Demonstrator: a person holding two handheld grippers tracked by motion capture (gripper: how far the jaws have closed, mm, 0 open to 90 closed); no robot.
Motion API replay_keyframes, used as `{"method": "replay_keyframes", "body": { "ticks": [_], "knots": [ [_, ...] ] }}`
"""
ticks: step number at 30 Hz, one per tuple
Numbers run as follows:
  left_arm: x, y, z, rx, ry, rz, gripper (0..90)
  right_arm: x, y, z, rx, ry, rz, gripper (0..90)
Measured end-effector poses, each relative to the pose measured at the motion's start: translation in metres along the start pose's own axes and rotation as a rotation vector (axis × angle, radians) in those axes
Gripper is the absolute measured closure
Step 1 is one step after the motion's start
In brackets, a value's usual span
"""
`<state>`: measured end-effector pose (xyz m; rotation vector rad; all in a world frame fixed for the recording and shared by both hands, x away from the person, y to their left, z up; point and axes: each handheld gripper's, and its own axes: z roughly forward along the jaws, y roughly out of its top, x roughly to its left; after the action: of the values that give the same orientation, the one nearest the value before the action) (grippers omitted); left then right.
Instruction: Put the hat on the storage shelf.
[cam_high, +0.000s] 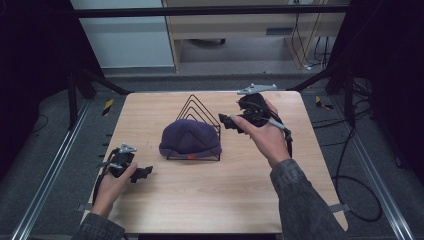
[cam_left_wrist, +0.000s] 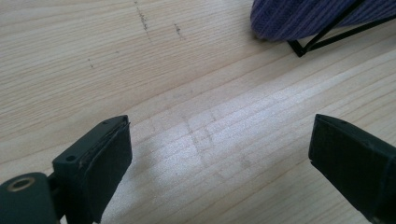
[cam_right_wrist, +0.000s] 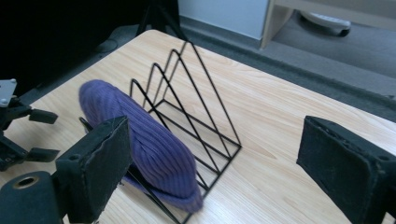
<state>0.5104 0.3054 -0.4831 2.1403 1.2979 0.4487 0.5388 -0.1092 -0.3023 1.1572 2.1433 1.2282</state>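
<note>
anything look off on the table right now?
One oddity: a purple knit hat sits draped over the front triangle of the black wire file rack, a stand meant for papers. Its brim bulges past the frame near the base. Both tools, left and right, are open and clear of it.

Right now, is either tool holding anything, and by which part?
Nothing is held. The left tool is open above bare table. The right tool is open too, apart from the purple beanie resting on the black wire rack.
</note>
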Motion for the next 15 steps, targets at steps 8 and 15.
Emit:
{"method": "replay_keyframes", "body": {
  "ticks": [8, 15],
  "knots": [
    [-0.006, -0.004, 0.010, 0.052, 0.004, 0.019, 4.6, -0.025, -0.029, -0.029, -0.020, -0.048, 0.046, 10.1],
    [-0.008, -0.006, 0.013, 0.046, 0.010, 0.039, 0.0, -0.042, -0.047, -0.049, -0.033, -0.072, 0.084, 10.5]
  ]
}}
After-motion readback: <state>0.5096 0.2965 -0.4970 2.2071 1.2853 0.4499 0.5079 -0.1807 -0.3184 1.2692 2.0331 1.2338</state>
